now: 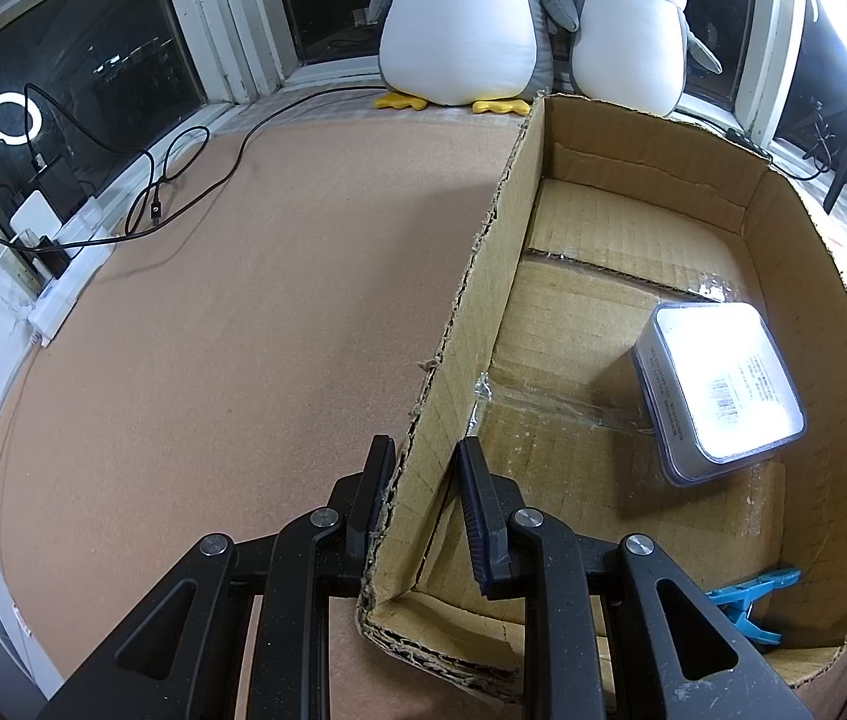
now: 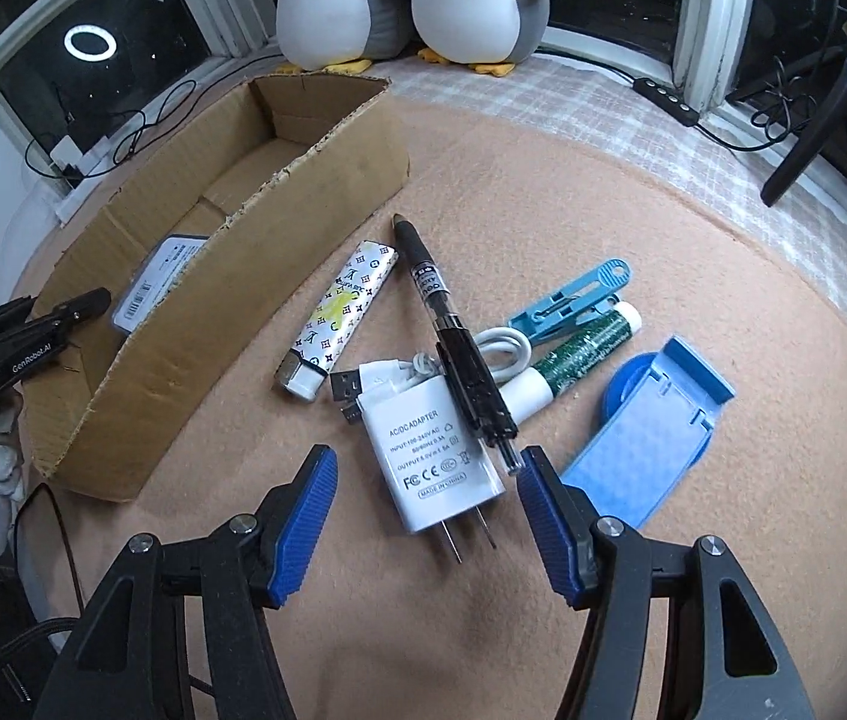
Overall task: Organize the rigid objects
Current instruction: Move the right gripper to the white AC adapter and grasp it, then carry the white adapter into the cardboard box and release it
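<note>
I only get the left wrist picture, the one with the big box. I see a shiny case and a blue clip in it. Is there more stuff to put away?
Observer: Yes. Outside the cardboard box, on the mat, lies a pile: a white adapter with a black pen lying across it.
Operator: Is the other grabber holding something?
Observer: No. The right gripper is open, hanging over the adapter with nothing pinched.
Operator: Any more blue things?
Observer: Two. A second blue clip and a blue holder lie right of the pen.
Operator: What is my grabber doing?
Observer: The left gripper is clamped on the box's wall.
</note>
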### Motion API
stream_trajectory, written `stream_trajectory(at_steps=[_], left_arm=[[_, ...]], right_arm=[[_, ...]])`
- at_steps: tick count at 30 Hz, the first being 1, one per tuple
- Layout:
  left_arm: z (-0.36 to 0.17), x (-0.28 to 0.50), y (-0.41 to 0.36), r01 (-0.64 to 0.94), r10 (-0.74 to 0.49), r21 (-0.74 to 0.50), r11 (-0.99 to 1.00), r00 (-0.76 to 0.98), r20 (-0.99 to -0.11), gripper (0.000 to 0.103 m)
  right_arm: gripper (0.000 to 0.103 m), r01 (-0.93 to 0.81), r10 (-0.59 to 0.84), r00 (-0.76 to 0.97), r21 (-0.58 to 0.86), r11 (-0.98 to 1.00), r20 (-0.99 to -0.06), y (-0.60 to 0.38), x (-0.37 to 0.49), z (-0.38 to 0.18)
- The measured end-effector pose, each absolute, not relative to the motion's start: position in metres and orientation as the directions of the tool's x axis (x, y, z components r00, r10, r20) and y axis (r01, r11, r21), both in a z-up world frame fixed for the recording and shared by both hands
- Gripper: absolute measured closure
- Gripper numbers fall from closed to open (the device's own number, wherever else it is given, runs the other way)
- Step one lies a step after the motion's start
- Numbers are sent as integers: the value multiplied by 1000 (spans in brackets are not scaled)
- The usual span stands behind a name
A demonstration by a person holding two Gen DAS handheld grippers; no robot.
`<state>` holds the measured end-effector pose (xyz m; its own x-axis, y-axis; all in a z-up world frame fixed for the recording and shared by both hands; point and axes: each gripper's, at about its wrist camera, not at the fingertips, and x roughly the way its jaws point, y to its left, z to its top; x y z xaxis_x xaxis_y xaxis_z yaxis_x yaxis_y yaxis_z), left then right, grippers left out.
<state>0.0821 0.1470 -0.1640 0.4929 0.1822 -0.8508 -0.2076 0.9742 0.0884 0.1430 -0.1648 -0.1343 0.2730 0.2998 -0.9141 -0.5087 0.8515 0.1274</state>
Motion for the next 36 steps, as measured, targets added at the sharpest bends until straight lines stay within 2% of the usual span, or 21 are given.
stream_trajectory(at_steps=[9, 18, 36], left_arm=[[-164, 82, 147, -208, 183, 89, 974, 493, -850, 79], [-164, 82, 147, -209, 183, 88, 974, 494, -850, 79], [-164, 83, 146, -208, 184, 90, 974, 493, -850, 79]], right_arm=[[59, -519, 257, 269, 85, 850, -928, -154, 147, -142], [65, -510, 253, 264, 87, 856, -931, -159, 143, -142], [67, -420, 240, 338, 83, 904, -910, -161, 104, -127]])
